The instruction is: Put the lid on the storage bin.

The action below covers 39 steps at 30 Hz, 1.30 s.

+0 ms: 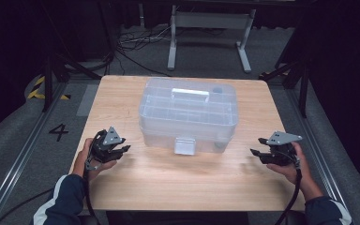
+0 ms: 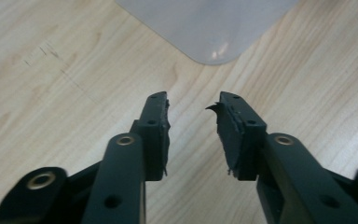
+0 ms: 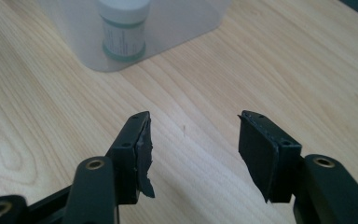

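Dark room, grey carpeted floor, cables and a white frame stand (image 1: 209,35) beyond a pale wooden tabletop (image 1: 168,183). At tabletop centre: translucent plastic storage box (image 1: 189,114), lid shut, white handle (image 1: 190,94) on top, front latch (image 1: 184,146) down. Contents largely obscured by the frosted walls; faint compartment lines under the lid, nothing legible there. Inside the box's near right corner, seen in the right gripper view: small white bottle (image 3: 122,29) with green-banded label, top cut off by the frame edge, print too small to read. Left gripper (image 1: 120,149) held just above the tabletop, left of the box and apart from it, jaws moderately parted, nothing between them; torn pad rubber visible on both jaws in the left gripper view, with only one rounded box corner (image 2: 213,28) in frame ahead. Right gripper (image 1: 258,152) right of the box, apart from it, jaws spread wider, empty; inner pad of one jaw ragged at its lower edge. Hands and dark sleeves partly cut off at the bottom edge of the high view.
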Each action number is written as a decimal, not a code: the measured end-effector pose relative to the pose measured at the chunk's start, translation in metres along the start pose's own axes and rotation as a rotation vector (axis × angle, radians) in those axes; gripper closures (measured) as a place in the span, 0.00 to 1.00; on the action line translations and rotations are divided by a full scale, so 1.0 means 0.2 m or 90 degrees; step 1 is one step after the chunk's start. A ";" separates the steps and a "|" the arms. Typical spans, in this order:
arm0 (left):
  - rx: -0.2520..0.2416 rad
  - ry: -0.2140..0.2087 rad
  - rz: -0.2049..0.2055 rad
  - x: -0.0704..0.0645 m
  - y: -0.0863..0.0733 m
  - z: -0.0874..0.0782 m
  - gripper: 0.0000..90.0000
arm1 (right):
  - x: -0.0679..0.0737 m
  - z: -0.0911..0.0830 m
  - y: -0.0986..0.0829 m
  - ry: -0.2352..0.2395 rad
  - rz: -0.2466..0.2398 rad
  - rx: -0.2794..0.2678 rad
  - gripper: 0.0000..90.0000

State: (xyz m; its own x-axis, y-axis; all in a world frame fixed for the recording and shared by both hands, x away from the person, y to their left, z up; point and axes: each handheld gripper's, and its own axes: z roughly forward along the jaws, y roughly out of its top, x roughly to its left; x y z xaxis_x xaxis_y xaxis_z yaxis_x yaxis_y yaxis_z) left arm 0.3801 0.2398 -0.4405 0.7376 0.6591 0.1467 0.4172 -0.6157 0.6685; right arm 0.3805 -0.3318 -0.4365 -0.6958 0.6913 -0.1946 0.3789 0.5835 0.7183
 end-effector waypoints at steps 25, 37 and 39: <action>0.024 -0.002 -0.054 -0.02 -0.19 0.04 0.30 | -0.05 -0.04 -0.35 -0.004 0.134 0.005 0.32; -0.010 -0.013 -0.137 0.01 -0.31 0.01 0.19 | -0.06 -0.06 -0.42 -0.013 0.173 -0.004 0.28; -0.008 0.001 -0.145 0.01 -0.31 0.01 0.18 | -0.06 -0.05 -0.42 -0.009 0.176 -0.004 0.27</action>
State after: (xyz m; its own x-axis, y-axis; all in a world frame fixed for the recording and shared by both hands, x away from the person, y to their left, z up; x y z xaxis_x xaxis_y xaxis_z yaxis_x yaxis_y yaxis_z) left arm 0.3565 0.2791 -0.4828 0.6240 0.7814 -0.0083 0.5661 -0.4447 0.6940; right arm 0.3509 -0.3945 -0.4871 -0.5571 0.8304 0.0003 0.5499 0.3687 0.7494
